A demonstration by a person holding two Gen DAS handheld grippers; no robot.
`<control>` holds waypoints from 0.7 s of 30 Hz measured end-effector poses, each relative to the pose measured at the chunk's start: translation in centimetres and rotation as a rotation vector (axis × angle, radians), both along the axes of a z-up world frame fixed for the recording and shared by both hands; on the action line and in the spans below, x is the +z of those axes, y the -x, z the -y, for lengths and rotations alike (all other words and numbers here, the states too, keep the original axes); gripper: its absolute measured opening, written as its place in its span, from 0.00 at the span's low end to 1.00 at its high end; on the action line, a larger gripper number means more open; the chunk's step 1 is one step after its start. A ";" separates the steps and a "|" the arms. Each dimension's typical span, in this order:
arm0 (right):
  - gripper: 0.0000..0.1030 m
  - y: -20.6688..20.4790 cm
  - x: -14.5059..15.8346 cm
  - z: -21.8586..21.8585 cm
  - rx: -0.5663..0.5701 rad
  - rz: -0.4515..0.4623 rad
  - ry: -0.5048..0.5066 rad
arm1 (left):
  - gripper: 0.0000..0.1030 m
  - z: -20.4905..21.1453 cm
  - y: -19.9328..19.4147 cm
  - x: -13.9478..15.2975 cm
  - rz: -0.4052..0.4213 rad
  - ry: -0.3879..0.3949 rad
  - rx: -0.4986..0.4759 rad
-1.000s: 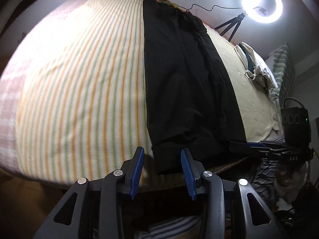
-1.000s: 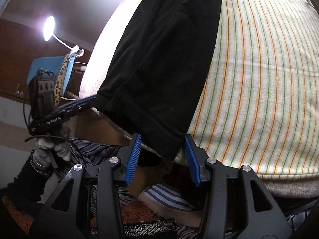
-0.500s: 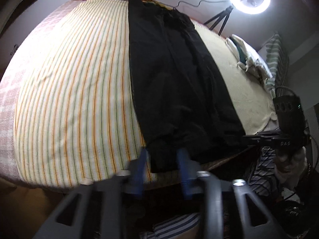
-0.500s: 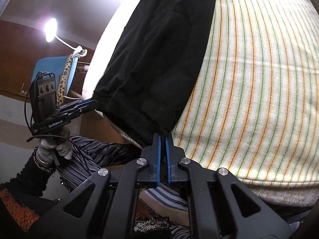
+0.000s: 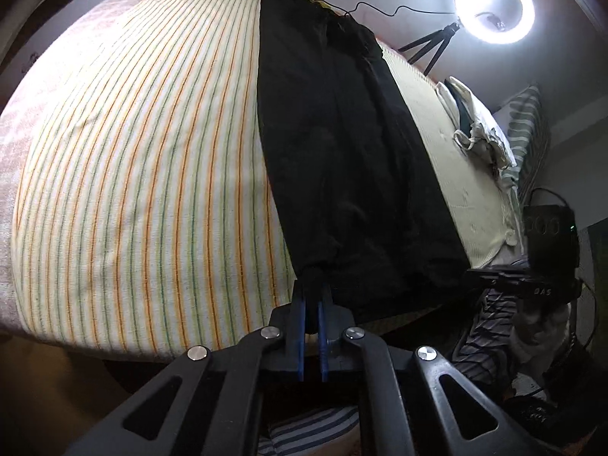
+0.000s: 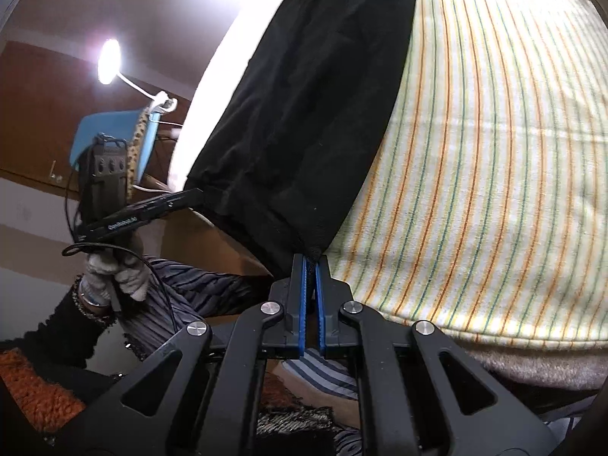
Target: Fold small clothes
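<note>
A pair of black pants [image 5: 342, 159] lies stretched lengthwise on a striped bed sheet [image 5: 133, 171]. My left gripper [image 5: 312, 296] is shut on the near left corner of the pants' hem at the bed's front edge. My right gripper [image 6: 311, 262] is shut on the other near corner of the black pants [image 6: 304, 114]. In the left wrist view the right gripper [image 5: 509, 277] shows at the hem's right corner. In the right wrist view the left gripper [image 6: 190, 195] shows at the hem's left corner.
A ring light on a tripod [image 5: 494, 3] stands behind the bed. A pile of light clothes [image 5: 478, 133] lies at the bed's far right edge. A blue chair [image 6: 110, 133] and a lamp [image 6: 108, 60] stand beside the bed. A striped cream sheet [image 6: 494, 152] covers the bed.
Both grippers went from open around the hem corners to shut on them. The pants' hem is now pinched and slightly gathered at each corner.
</note>
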State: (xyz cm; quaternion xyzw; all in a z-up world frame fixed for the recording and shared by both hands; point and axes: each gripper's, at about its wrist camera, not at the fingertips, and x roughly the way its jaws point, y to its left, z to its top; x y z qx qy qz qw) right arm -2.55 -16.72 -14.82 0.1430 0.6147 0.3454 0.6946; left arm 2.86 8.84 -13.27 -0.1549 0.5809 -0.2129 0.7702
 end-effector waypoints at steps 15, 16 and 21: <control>0.05 -3.5 3.1 1.5 -0.095 0.041 -0.103 | 0.01 1.3 -4.5 4.3 0.092 0.025 -0.028; 0.05 -3.9 3.5 1.5 -0.100 0.055 -0.106 | 0.01 1.4 -5.2 4.7 0.103 0.027 -0.030; 0.05 -6.6 4.9 1.3 -0.142 0.117 -0.101 | 0.01 2.0 -8.9 5.9 0.151 0.026 -0.028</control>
